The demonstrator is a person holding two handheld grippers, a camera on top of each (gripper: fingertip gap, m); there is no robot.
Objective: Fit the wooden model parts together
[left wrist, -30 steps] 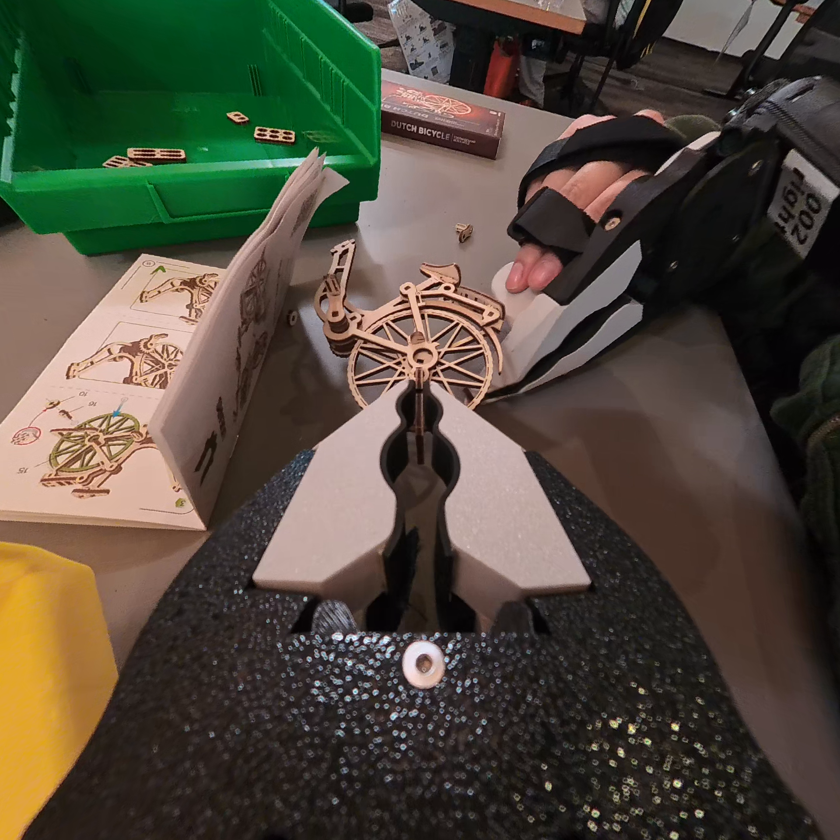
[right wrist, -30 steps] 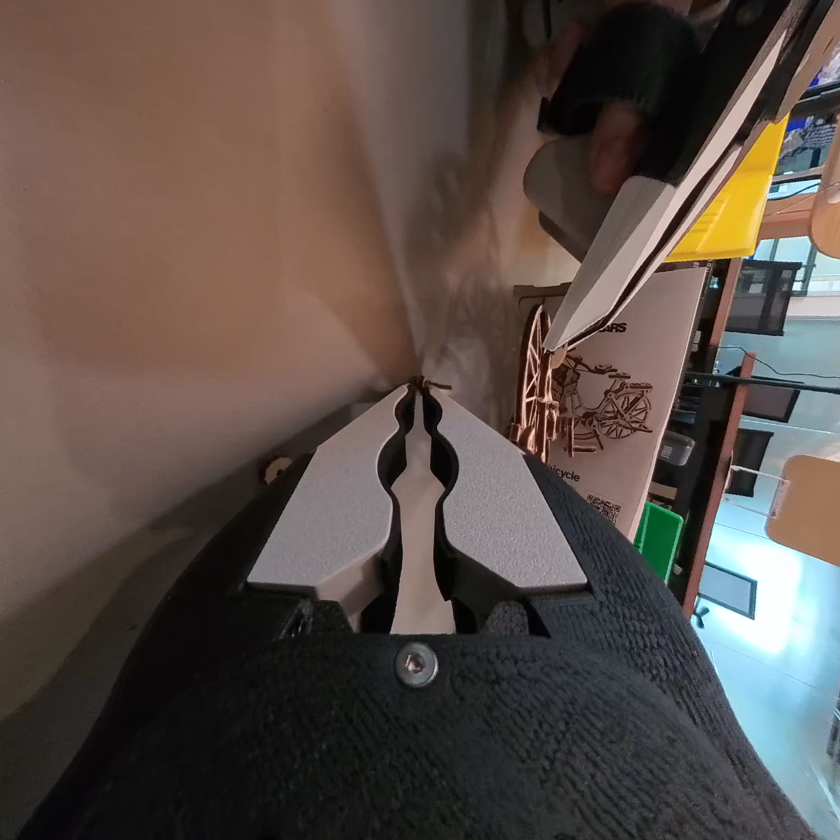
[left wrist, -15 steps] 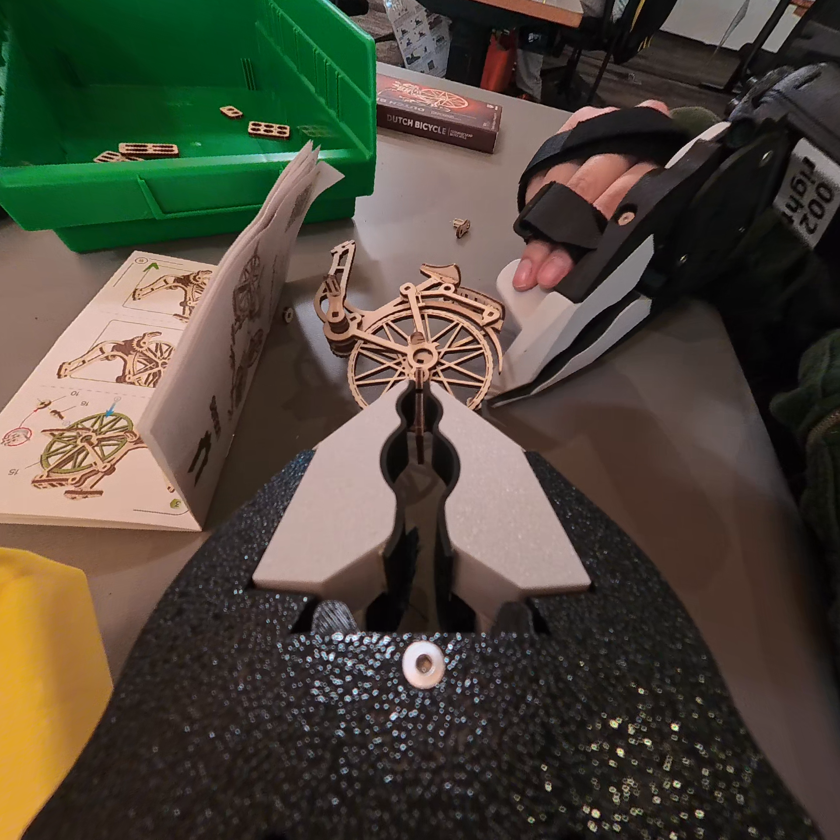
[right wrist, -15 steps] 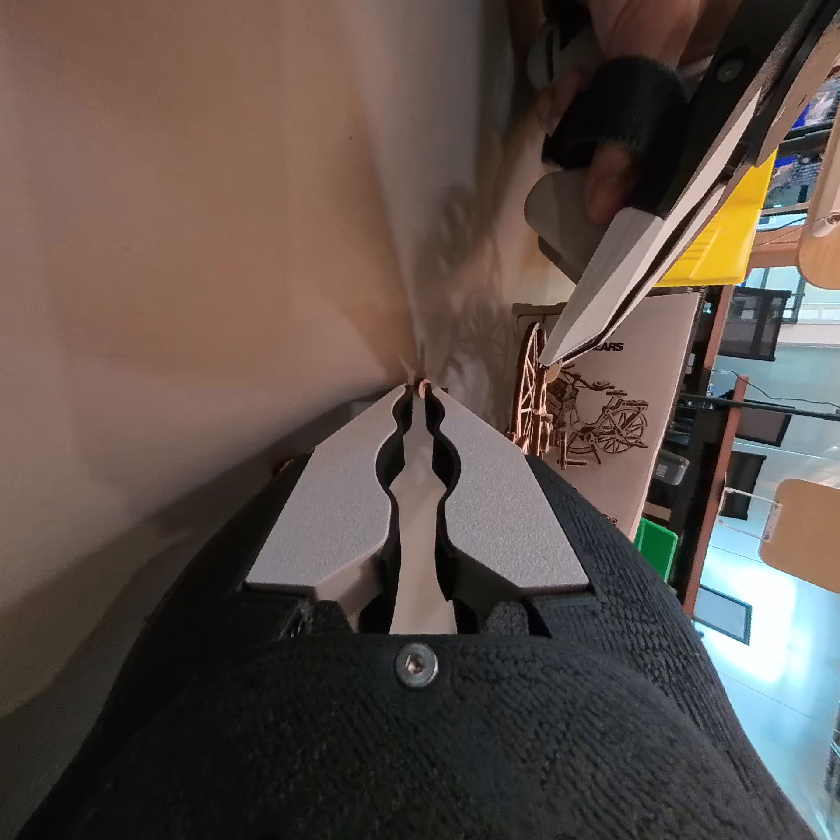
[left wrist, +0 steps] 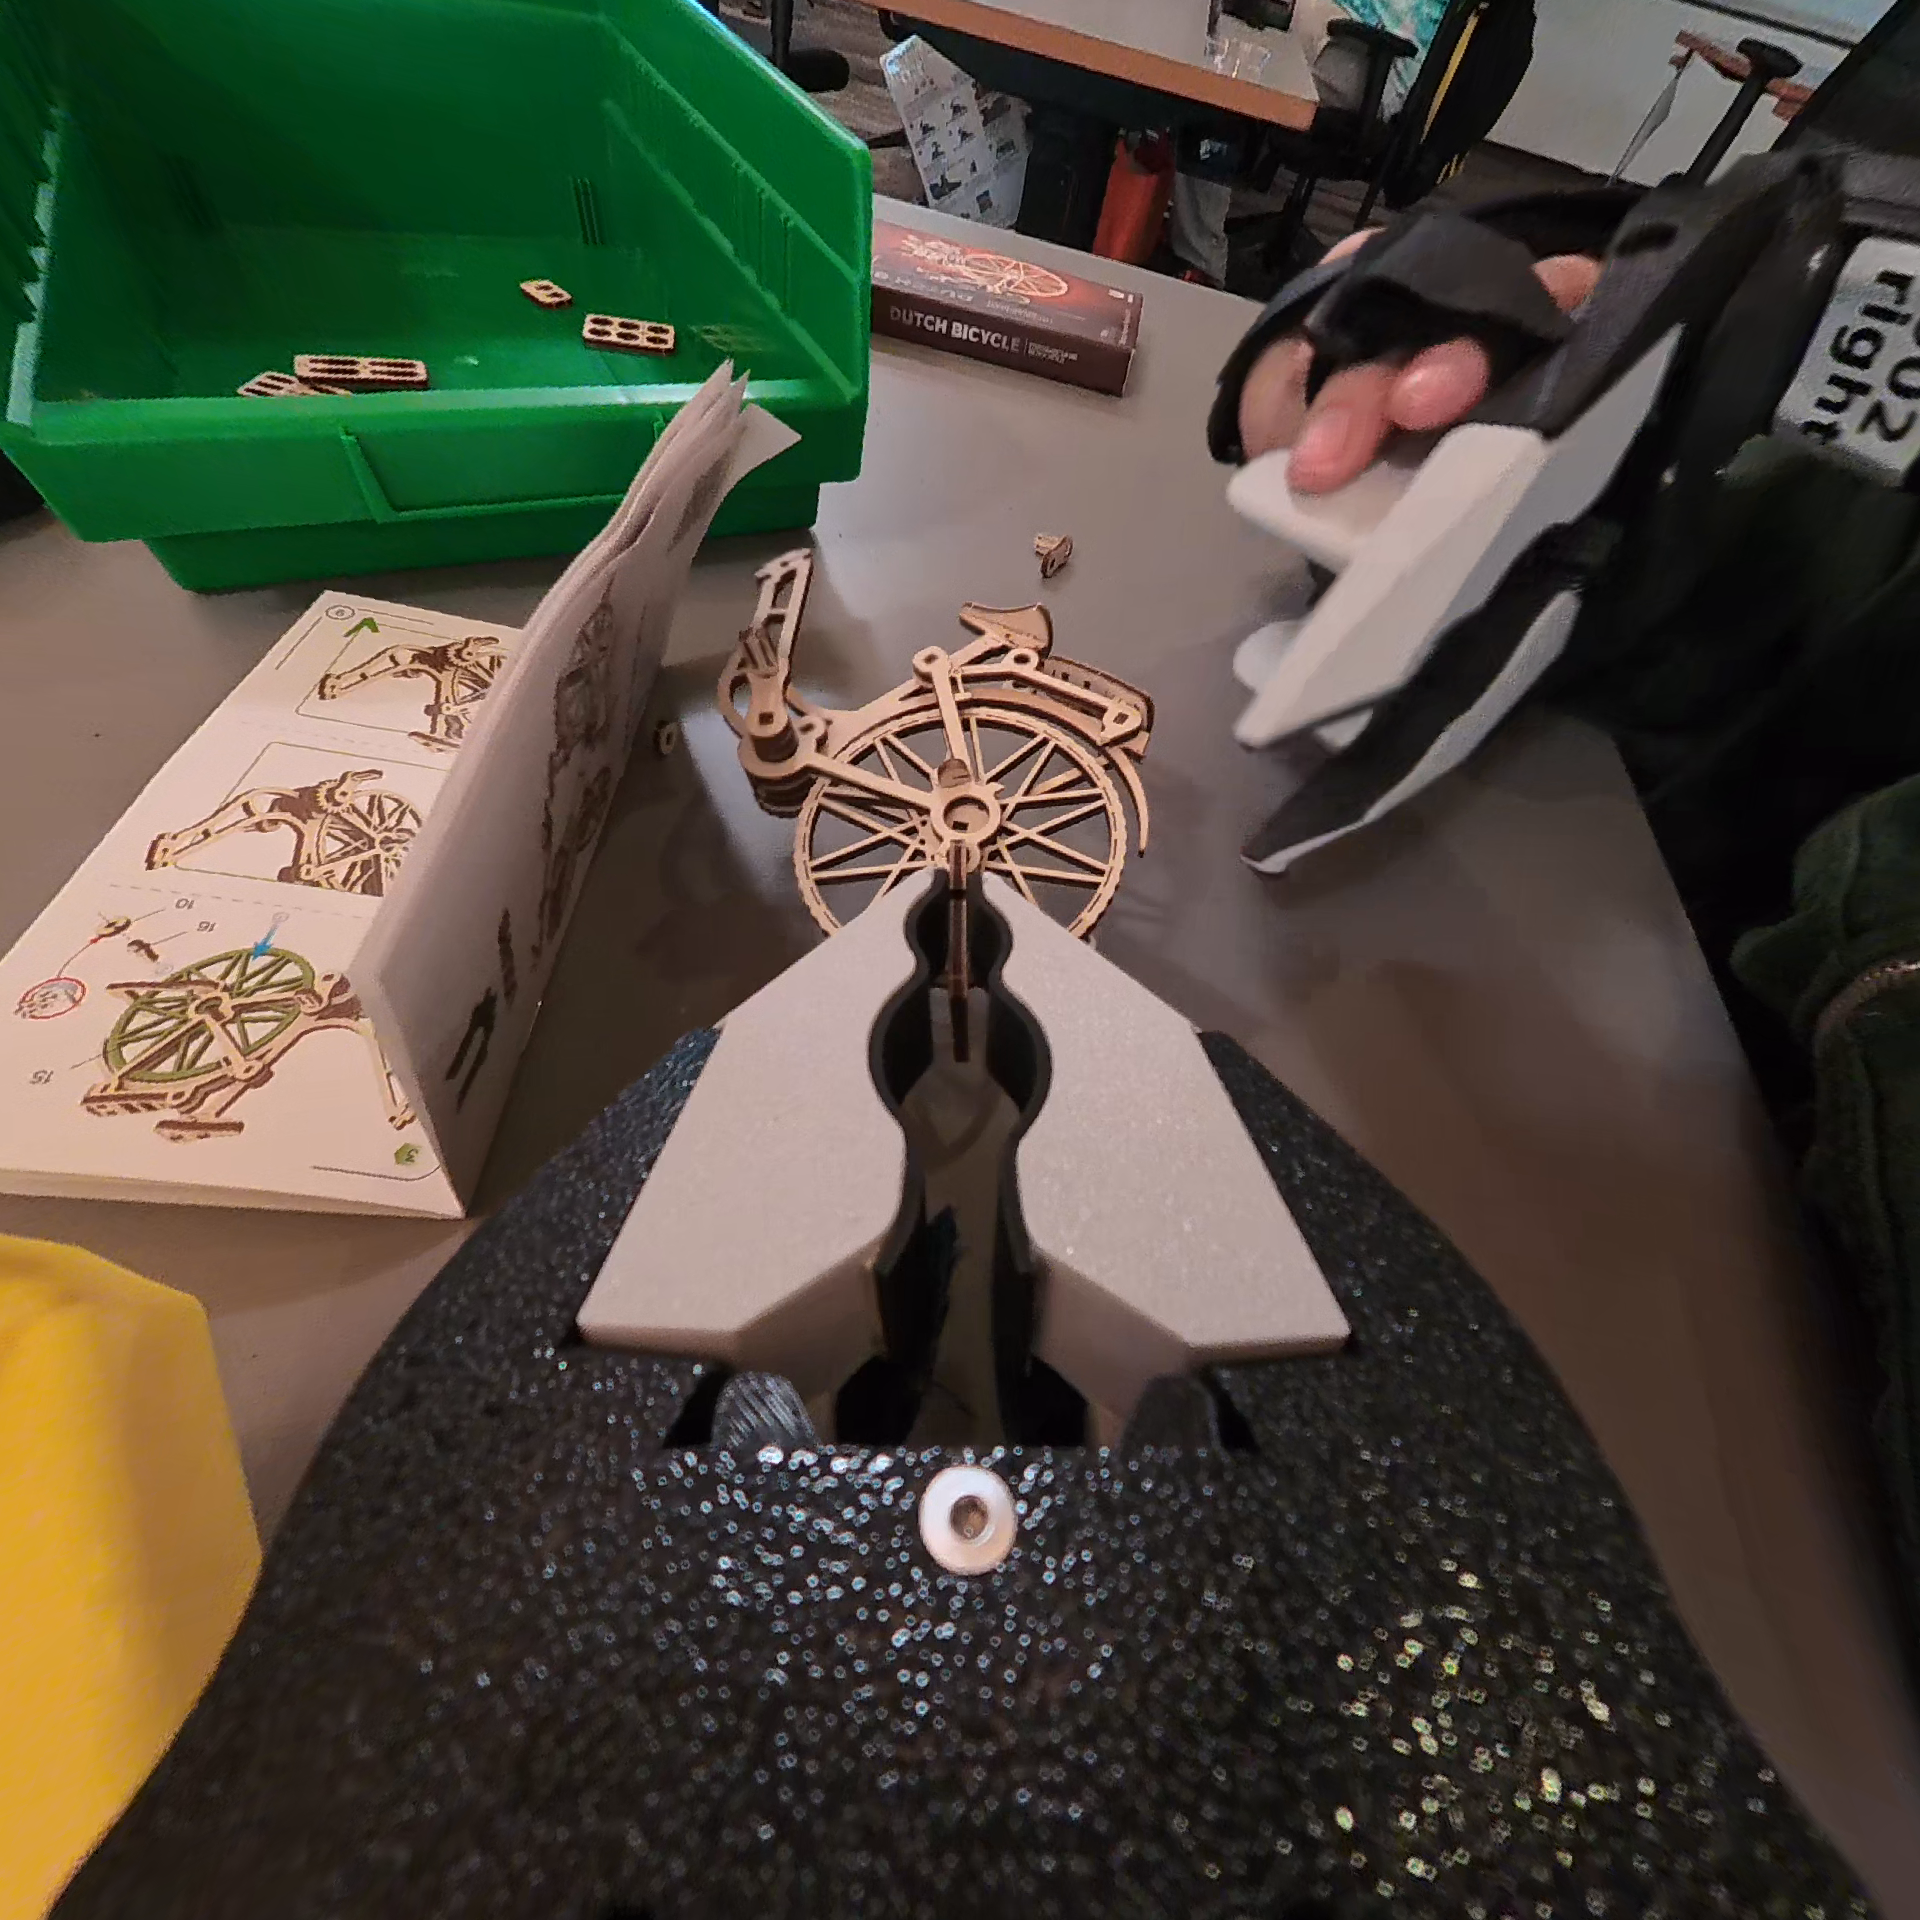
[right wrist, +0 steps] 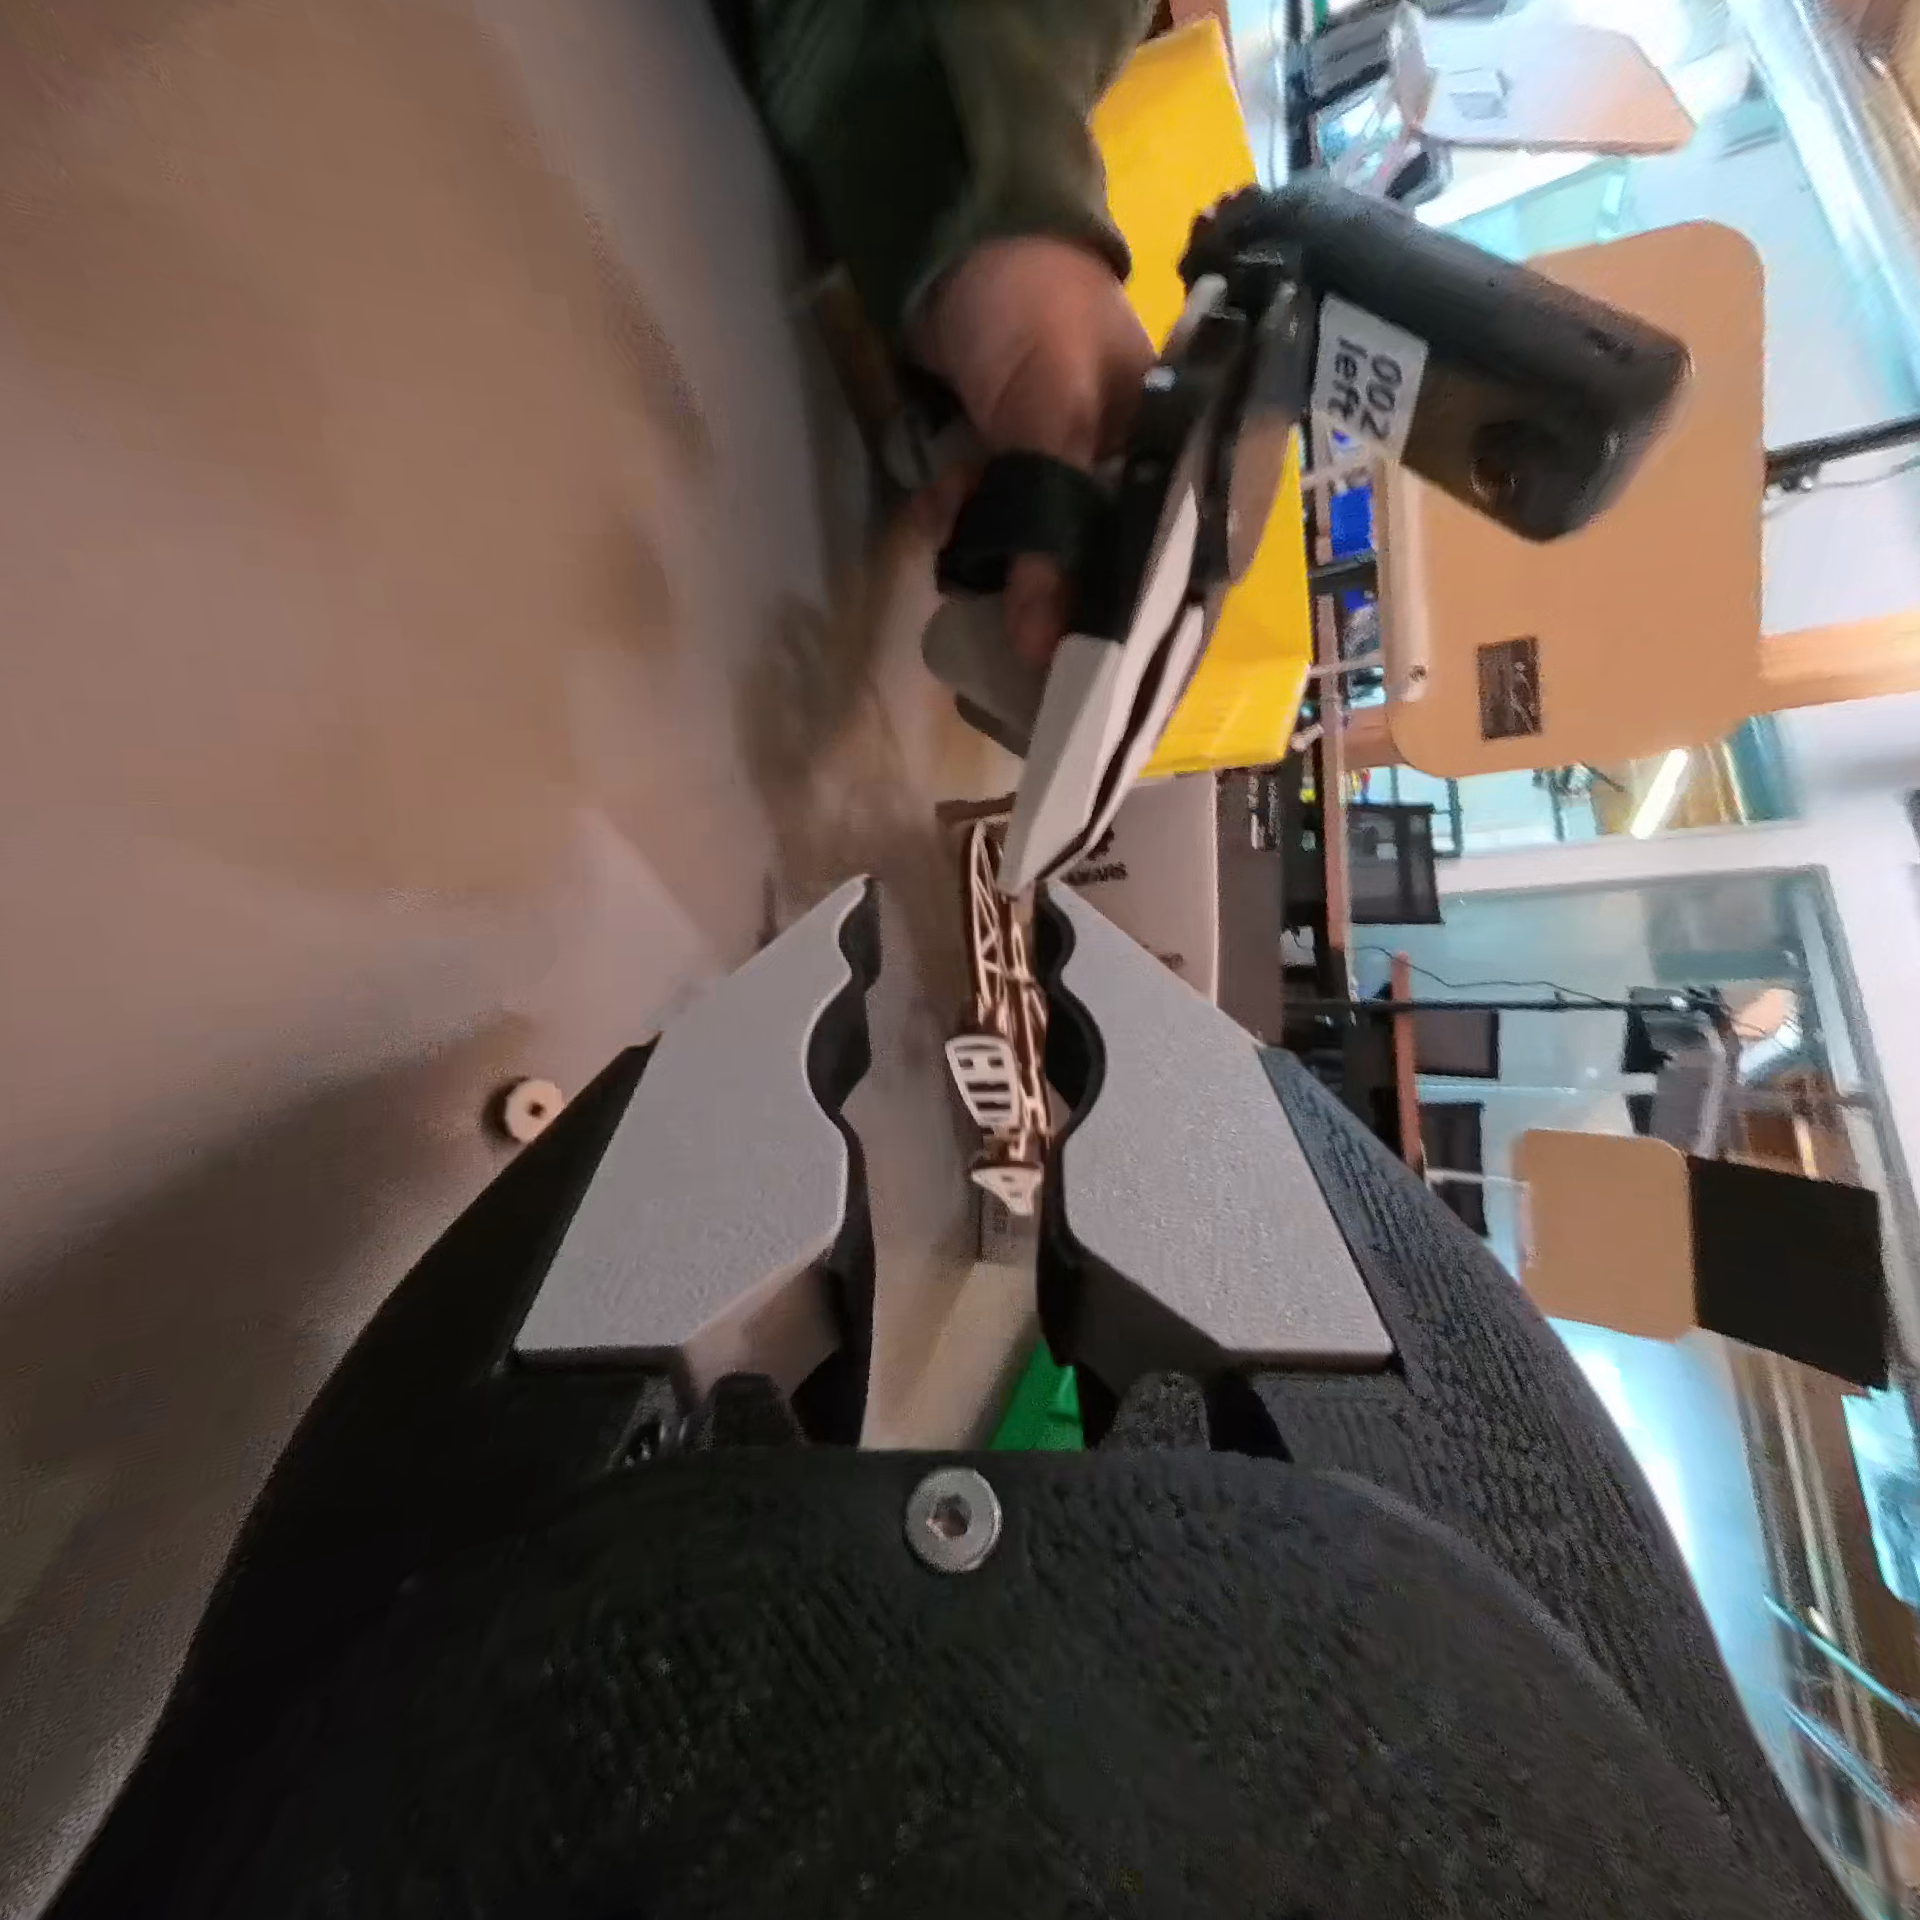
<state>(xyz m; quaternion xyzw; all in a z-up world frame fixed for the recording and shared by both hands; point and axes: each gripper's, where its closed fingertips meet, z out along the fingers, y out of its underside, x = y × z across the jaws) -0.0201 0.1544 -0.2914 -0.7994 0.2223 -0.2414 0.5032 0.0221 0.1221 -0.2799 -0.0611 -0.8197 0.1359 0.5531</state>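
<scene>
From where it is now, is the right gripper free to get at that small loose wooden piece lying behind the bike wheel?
Probably yes. The right gripper is open, holds nothing and hangs above the table. The small wooden piece lies alone on bare table beyond the wheel assembly, which the left gripper grips.

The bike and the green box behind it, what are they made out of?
The bike model looks like thin plywood, pale and matte. Its edges are dark brown, likely from laser cutting, and the spokes are cut flat. The green bin looks like moulded plastic, since it is smooth, slightly shiny and has ribbed walls. The left gripper is closed on the wheel's rim.
</scene>
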